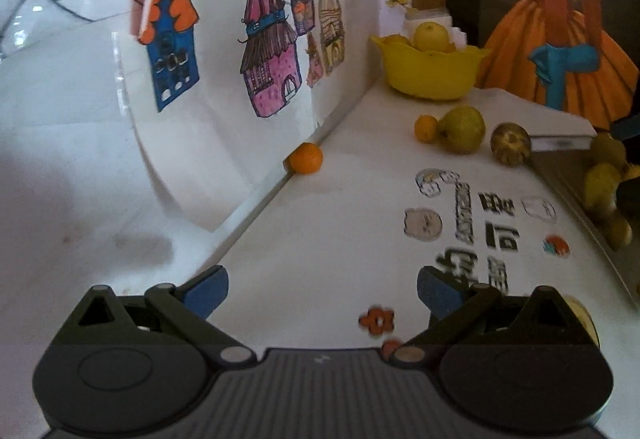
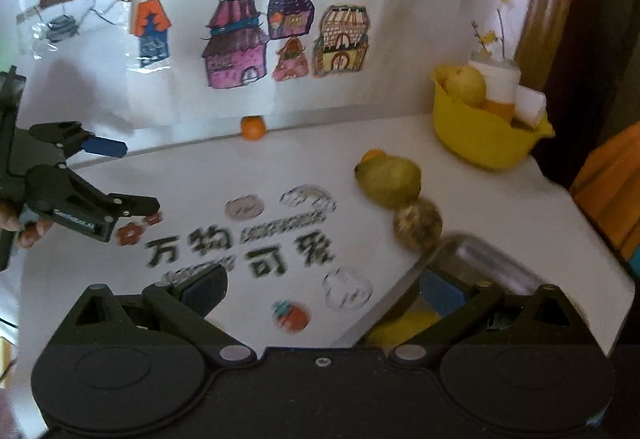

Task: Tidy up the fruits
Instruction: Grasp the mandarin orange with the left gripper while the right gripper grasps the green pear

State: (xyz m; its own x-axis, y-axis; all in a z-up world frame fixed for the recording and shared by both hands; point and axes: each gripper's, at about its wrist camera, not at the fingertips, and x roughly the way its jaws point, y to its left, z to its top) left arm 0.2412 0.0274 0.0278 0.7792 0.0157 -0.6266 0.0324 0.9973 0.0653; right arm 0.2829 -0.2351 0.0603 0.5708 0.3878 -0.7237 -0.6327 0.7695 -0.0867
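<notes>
Loose fruit: small orange [image 2: 252, 127] at 12 o'clock on the bench [image 2: 208, 175], touching the foot of the drawing sheet [image 2: 248, 39]. A yellow-green pear-like fruit [image 2: 390, 181], a second small orange [image 1: 426, 128] just beside it and a mottled brown round fruit [image 2: 418, 225] sit together at 2 o'clock.
Destination (judged): yellow bowl [image 2: 480, 143] at 1 o'clock, already holding yellow fruit.
Other container: metal tray [image 2: 480, 263] at 4 o'clock with yellow fruit in it.
Handling (judged): oranges light, round, prone to roll; take across the widest middle. Pear-like fruit heavier, bruisable; hold at the broad belly with modest pressure.
Left gripper [image 1: 322, 293]: fingers spread wide, empty, above the printed mat [image 1: 480, 215].
Right gripper [image 2: 320, 291]: fingers apart, nothing between them.
Risk: orange may skid along the wall.
</notes>
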